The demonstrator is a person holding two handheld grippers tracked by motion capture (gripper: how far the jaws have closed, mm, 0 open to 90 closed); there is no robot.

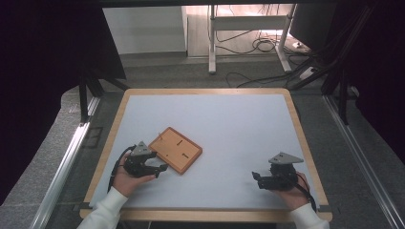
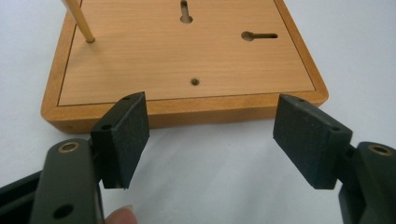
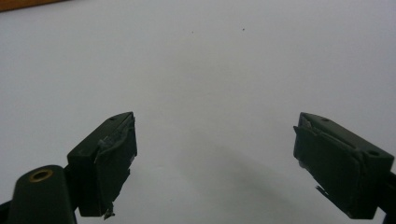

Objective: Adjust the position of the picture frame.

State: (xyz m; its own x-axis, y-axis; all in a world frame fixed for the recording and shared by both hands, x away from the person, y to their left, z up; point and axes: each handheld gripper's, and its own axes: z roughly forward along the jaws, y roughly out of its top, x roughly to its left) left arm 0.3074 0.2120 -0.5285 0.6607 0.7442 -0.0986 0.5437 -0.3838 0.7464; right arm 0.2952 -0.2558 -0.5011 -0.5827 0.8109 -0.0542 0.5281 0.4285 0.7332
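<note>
On the white desk [image 1: 229,124], left of centre, a wooden board [image 1: 175,149] lying flat and turned at an angle, with a thin peg [image 2: 78,20] upright near one corner and two keyhole slots [image 2: 259,36]. Just before its near edge, left tool [image 2: 212,135] spread wide, gripping nothing. Well apart at the right, right tool [image 3: 215,154] likewise agape over bare desk.

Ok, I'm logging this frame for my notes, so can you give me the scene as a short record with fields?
surface: white table top with a wooden rim
board: wooden board, flat, slotted, with a thin peg standing in it
left gripper: left gripper open, jaws facing the board's near edge, not touching
right gripper: right gripper open over bare table, holding nothing
</note>
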